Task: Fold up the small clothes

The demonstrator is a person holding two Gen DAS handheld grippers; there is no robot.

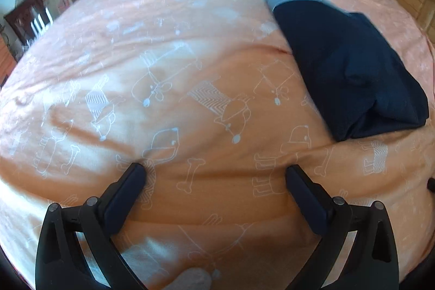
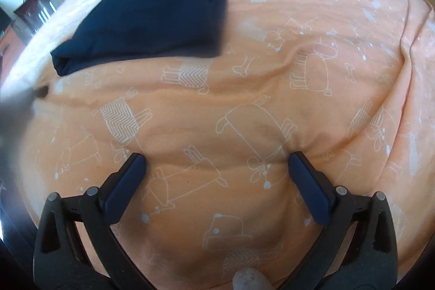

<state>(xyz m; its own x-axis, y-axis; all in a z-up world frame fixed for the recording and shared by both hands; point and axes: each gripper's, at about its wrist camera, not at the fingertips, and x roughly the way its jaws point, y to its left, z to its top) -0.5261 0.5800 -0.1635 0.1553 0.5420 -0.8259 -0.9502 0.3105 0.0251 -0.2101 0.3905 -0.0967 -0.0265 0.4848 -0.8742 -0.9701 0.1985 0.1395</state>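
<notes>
Both claws hang released and empty over an orange bedspread (image 1: 190, 195). From the left gripper (image 1: 216, 175) the folded navy garment (image 1: 348, 67) lies at two o'clock; from the right gripper (image 2: 217, 167) at eleven (image 2: 152, 18), long axis running away, neither clearly nearer.

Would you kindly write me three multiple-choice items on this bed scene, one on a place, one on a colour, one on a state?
1. In the right wrist view, where does the folded garment lie relative to the right gripper?
A. ahead, to its left
B. ahead, to its right
C. between its fingers

2. What colour is the bedspread?
A. green
B. orange
C. white

3. How does the left gripper stand?
A. shut on the garment
B. shut on nothing
C. open, holding nothing

Key: 1 A, it sits upper left in that view; 2 B, orange cloth with white dog outlines; 3 C, fingers wide apart over bare bedspread.
</notes>
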